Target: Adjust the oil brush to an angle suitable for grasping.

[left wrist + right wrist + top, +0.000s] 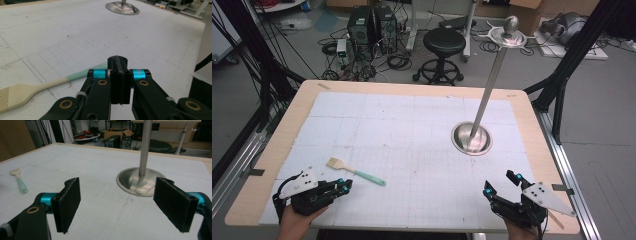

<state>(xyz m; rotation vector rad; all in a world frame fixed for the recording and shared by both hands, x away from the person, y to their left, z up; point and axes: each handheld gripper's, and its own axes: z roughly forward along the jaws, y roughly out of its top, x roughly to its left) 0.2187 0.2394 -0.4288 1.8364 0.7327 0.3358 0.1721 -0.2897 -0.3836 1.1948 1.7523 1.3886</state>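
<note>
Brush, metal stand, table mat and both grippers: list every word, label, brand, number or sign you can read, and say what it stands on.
None can be read.
The brush, the metal stand and the table mat, which has only grid lines, bear no writing.
The left gripper and right gripper carry no legible marking.
Boxes on the floor behind are too small and blurred to tell.

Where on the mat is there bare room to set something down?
The far left of the mat is bare, as is the middle strip between the brush and the metal stand. It is tighter at the near corners, by the left gripper and right gripper.
</note>
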